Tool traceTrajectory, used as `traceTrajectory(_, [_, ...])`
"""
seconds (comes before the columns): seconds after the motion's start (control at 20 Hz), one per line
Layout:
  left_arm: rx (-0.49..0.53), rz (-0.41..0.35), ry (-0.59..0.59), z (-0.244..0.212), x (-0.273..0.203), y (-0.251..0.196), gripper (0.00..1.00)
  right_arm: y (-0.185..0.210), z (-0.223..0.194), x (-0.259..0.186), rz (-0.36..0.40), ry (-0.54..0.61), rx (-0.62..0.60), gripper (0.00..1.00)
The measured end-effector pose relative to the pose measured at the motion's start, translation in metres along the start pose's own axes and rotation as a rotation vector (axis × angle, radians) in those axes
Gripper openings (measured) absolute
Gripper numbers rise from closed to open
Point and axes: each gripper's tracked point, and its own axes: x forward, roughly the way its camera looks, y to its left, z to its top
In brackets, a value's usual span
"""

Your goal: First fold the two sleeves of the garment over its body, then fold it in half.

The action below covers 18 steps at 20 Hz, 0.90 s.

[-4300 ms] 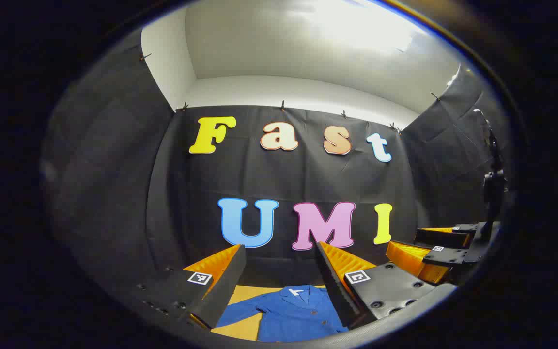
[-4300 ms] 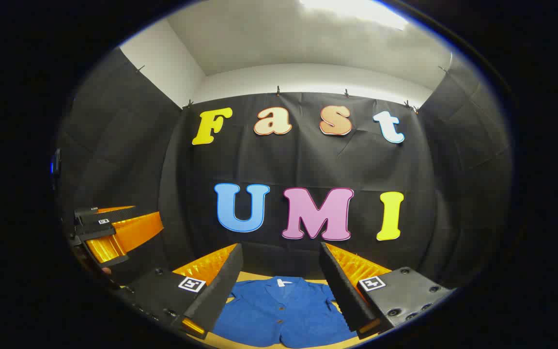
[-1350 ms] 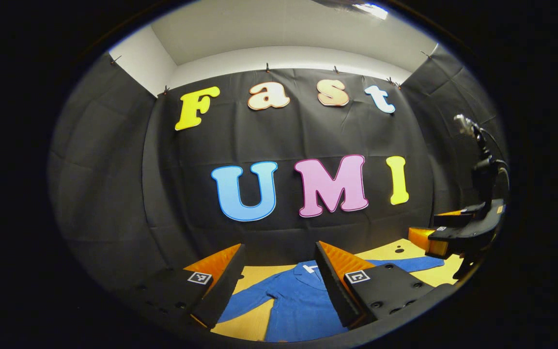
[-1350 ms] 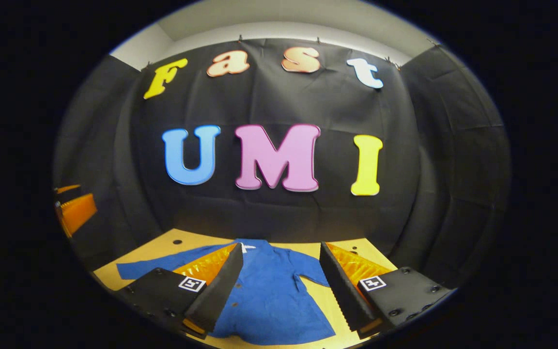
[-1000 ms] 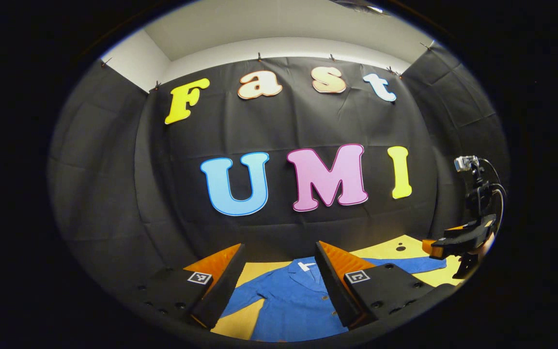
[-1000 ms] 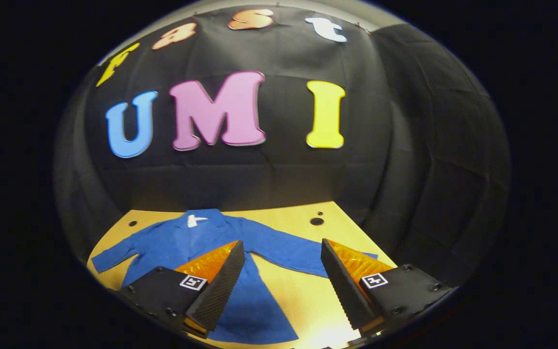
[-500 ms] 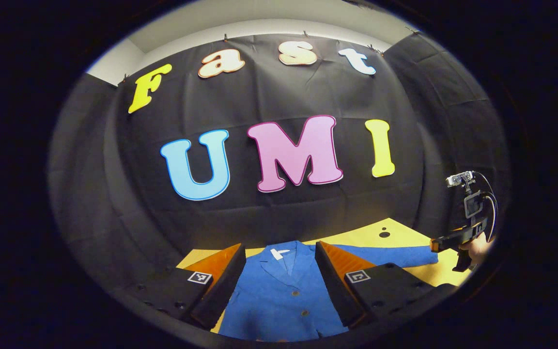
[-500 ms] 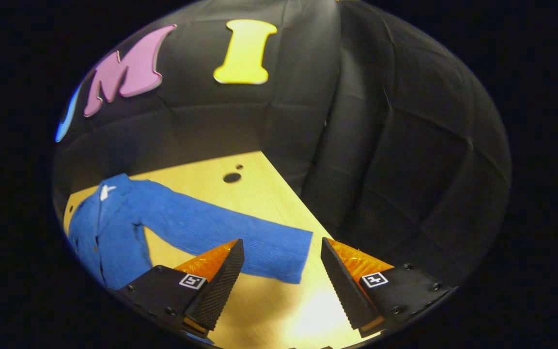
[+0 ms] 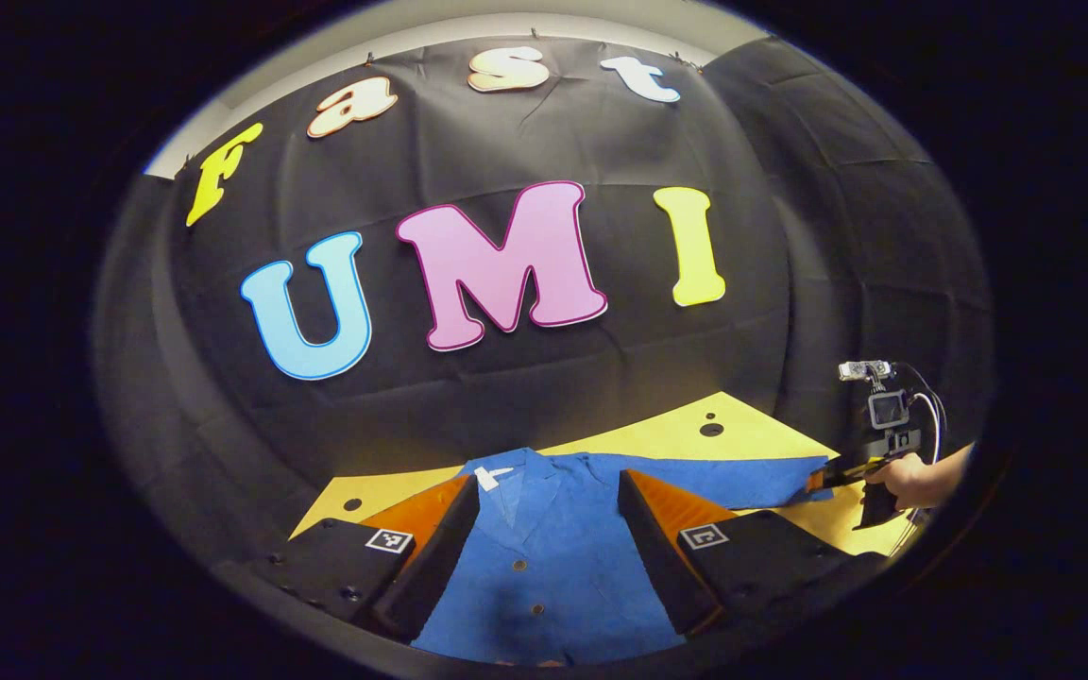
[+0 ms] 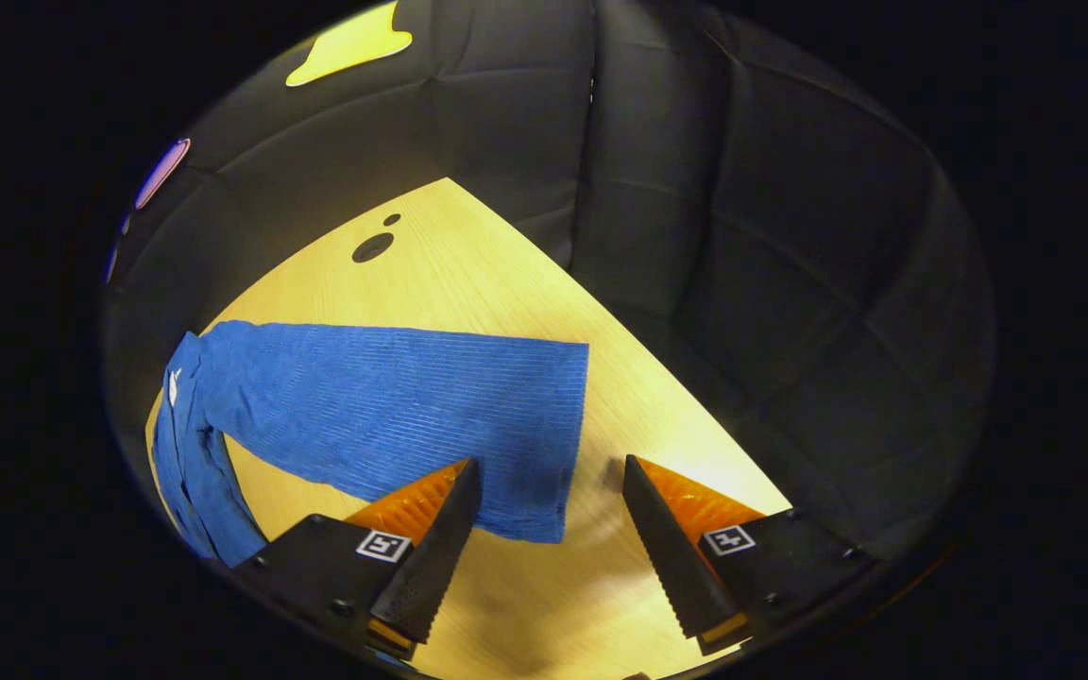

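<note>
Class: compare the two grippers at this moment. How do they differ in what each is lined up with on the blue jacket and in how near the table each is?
The right gripper has come down close to the table, at the cuff of the outstretched sleeve; the left gripper hovers higher, over the jacket's buttoned front. The right gripper's fingers straddle the sleeve's end; the left gripper's frame the collar area. Both are open, gripping nothing.

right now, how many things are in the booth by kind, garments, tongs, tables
garments: 1, the blue jacket spread flat, one sleeve stretched out
tongs: 2, the left tongs over the jacket body, the right tongs open at the sleeve's cuff end
tables: 1, the wooden table
total: 4
</note>
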Motion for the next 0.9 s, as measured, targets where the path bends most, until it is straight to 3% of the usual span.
traceTrajectory(0.05, [0.003,0.000,-0.002,0.001,0.000,-0.001,0.84,-0.002,0.001,0.005,-0.020,0.005,-0.018,0.97])
traceTrajectory(0.1, [0.002,0.000,-0.004,0.002,-0.002,-0.002,0.84,-0.001,-0.004,0.002,-0.008,0.030,-0.036,0.85])
traceTrajectory(0.2, [-0.014,0.002,-0.011,0.002,-0.004,0.002,0.84,0.003,-0.003,0.002,-0.008,0.048,-0.026,0.51])
traceTrajectory(0.3, [-0.035,0.006,-0.007,-0.004,-0.008,0.012,0.84,0.008,-0.002,0.003,0.024,0.055,-0.029,0.46])
traceTrajectory(0.4, [-0.054,0.026,-0.004,-0.010,-0.015,0.026,0.84,0.010,-0.003,0.001,0.000,0.065,0.028,0.02])
traceTrajectory(0.55, [-0.084,0.069,0.014,-0.021,-0.023,0.051,0.84,0.021,-0.008,0.000,0.101,0.061,-0.009,0.02])
traceTrajectory(0.9, [-0.128,0.141,0.038,-0.046,-0.042,0.093,0.84,0.058,0.039,-0.050,0.185,-0.070,0.036,0.01])
